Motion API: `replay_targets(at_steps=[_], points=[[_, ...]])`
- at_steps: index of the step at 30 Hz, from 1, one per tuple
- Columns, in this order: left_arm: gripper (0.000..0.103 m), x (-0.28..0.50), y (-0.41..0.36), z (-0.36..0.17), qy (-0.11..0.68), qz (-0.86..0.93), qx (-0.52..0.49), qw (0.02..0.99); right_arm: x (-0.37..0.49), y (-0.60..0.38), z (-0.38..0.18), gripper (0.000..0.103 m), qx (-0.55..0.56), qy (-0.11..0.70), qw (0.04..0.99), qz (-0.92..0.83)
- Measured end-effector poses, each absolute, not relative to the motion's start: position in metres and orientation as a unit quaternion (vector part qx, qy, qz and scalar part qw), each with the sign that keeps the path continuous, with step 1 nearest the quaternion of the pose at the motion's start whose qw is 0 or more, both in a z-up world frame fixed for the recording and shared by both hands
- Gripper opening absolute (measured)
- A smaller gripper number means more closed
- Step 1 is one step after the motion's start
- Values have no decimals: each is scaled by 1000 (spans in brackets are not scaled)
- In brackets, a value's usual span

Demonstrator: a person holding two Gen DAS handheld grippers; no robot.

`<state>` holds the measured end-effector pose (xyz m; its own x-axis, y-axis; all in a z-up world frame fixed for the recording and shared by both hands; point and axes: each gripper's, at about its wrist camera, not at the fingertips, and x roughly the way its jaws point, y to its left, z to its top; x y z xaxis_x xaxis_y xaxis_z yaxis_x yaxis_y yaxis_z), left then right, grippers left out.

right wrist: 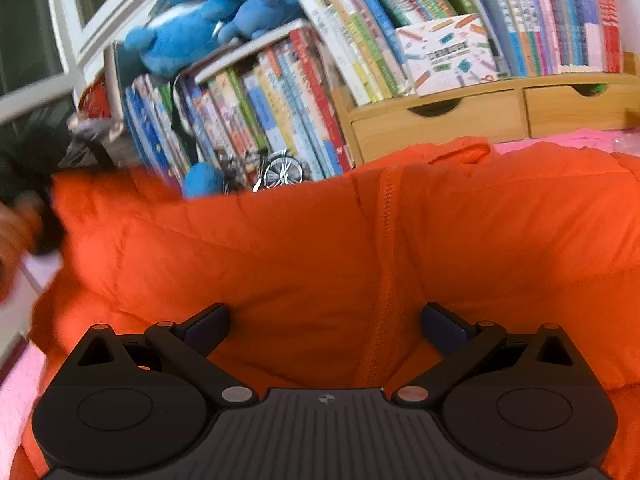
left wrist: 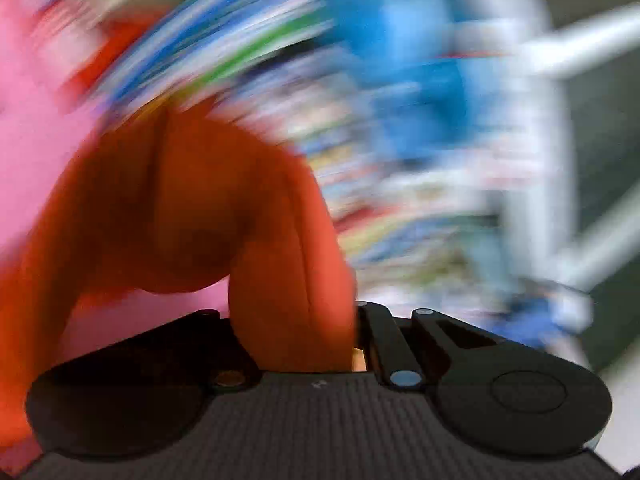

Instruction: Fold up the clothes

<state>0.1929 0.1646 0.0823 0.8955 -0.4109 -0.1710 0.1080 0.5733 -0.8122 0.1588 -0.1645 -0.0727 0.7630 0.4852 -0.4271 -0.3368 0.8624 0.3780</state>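
An orange puffer jacket (right wrist: 304,248) lies spread on a pink cloth (right wrist: 560,140), its zipper (right wrist: 386,240) running down the middle. My right gripper (right wrist: 324,322) is open, its fingers (right wrist: 208,324) wide apart just over the jacket near the zipper. In the blurred left wrist view, my left gripper (left wrist: 340,344) is shut on a bunched fold of the orange jacket (left wrist: 224,216) and holds it raised. The left gripper and hand also show as a dark blur at the left edge of the right wrist view (right wrist: 24,216).
Behind the jacket stand rows of books (right wrist: 280,112), a wooden shelf with drawers (right wrist: 440,120), blue plush toys (right wrist: 192,28) and a small model bicycle (right wrist: 276,170). A white window frame (right wrist: 60,40) is at far left. The pink cloth (left wrist: 36,128) shows left of the fold.
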Motion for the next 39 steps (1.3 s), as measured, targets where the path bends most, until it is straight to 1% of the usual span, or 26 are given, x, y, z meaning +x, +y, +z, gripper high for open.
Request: replay_targets(at_steps=[2,4,7,8,11,14,17,19,20,21,23,25,26,27,28,29,31,33,35,36,39], points=[[21,160,166,116,99,-200,-384,896,157,-168,-72,103,150,254,930,218],[24,134,179,120,72,-172,-345,920,155,-172,-71,103,159,245,932,214],[24,128,211,93,117,-49,-315,941,152,-178,-70,103,173,231,935,208],[22,126,226,80,136,-7,-315,939,151,-180,-70,103,178,226,935,206],[21,116,287,27,186,89,-386,899,157,-175,-72,103,172,245,932,206],[19,90,334,-18,191,143,-454,858,159,-175,-73,103,173,252,929,207],[19,75,357,-43,195,159,-494,832,160,-175,-74,103,171,260,927,207],[17,81,365,-46,189,160,-519,818,161,-175,-75,103,170,266,926,207],[10,87,368,-39,180,155,-522,819,162,-175,-75,103,170,268,925,208],[9,94,369,-24,166,149,-512,829,162,-175,-76,103,171,270,925,208],[9,105,371,11,129,124,-479,859,162,-175,-76,103,173,272,923,209],[13,109,371,45,94,120,-434,888,163,-175,-76,103,172,274,923,209],[19,110,371,60,82,134,-408,899,163,-174,-76,103,171,276,923,208],[24,109,372,68,84,166,-380,906,164,-174,-77,103,170,278,922,207],[32,111,374,70,101,201,-351,909,165,-173,-77,103,170,280,922,207],[34,112,376,72,117,235,-320,910,165,-173,-77,103,169,283,921,206],[34,112,375,68,154,282,-275,906,166,-172,-78,103,168,287,921,205],[36,105,370,56,176,290,-258,904,167,-171,-78,103,167,289,921,203],[52,95,362,44,190,278,-256,906,167,-171,-78,103,166,289,921,203],[54,89,355,40,199,272,-251,907,166,-172,-78,103,170,286,921,203],[56,73,332,37,224,235,-222,919,156,-187,-68,103,173,258,930,196]])
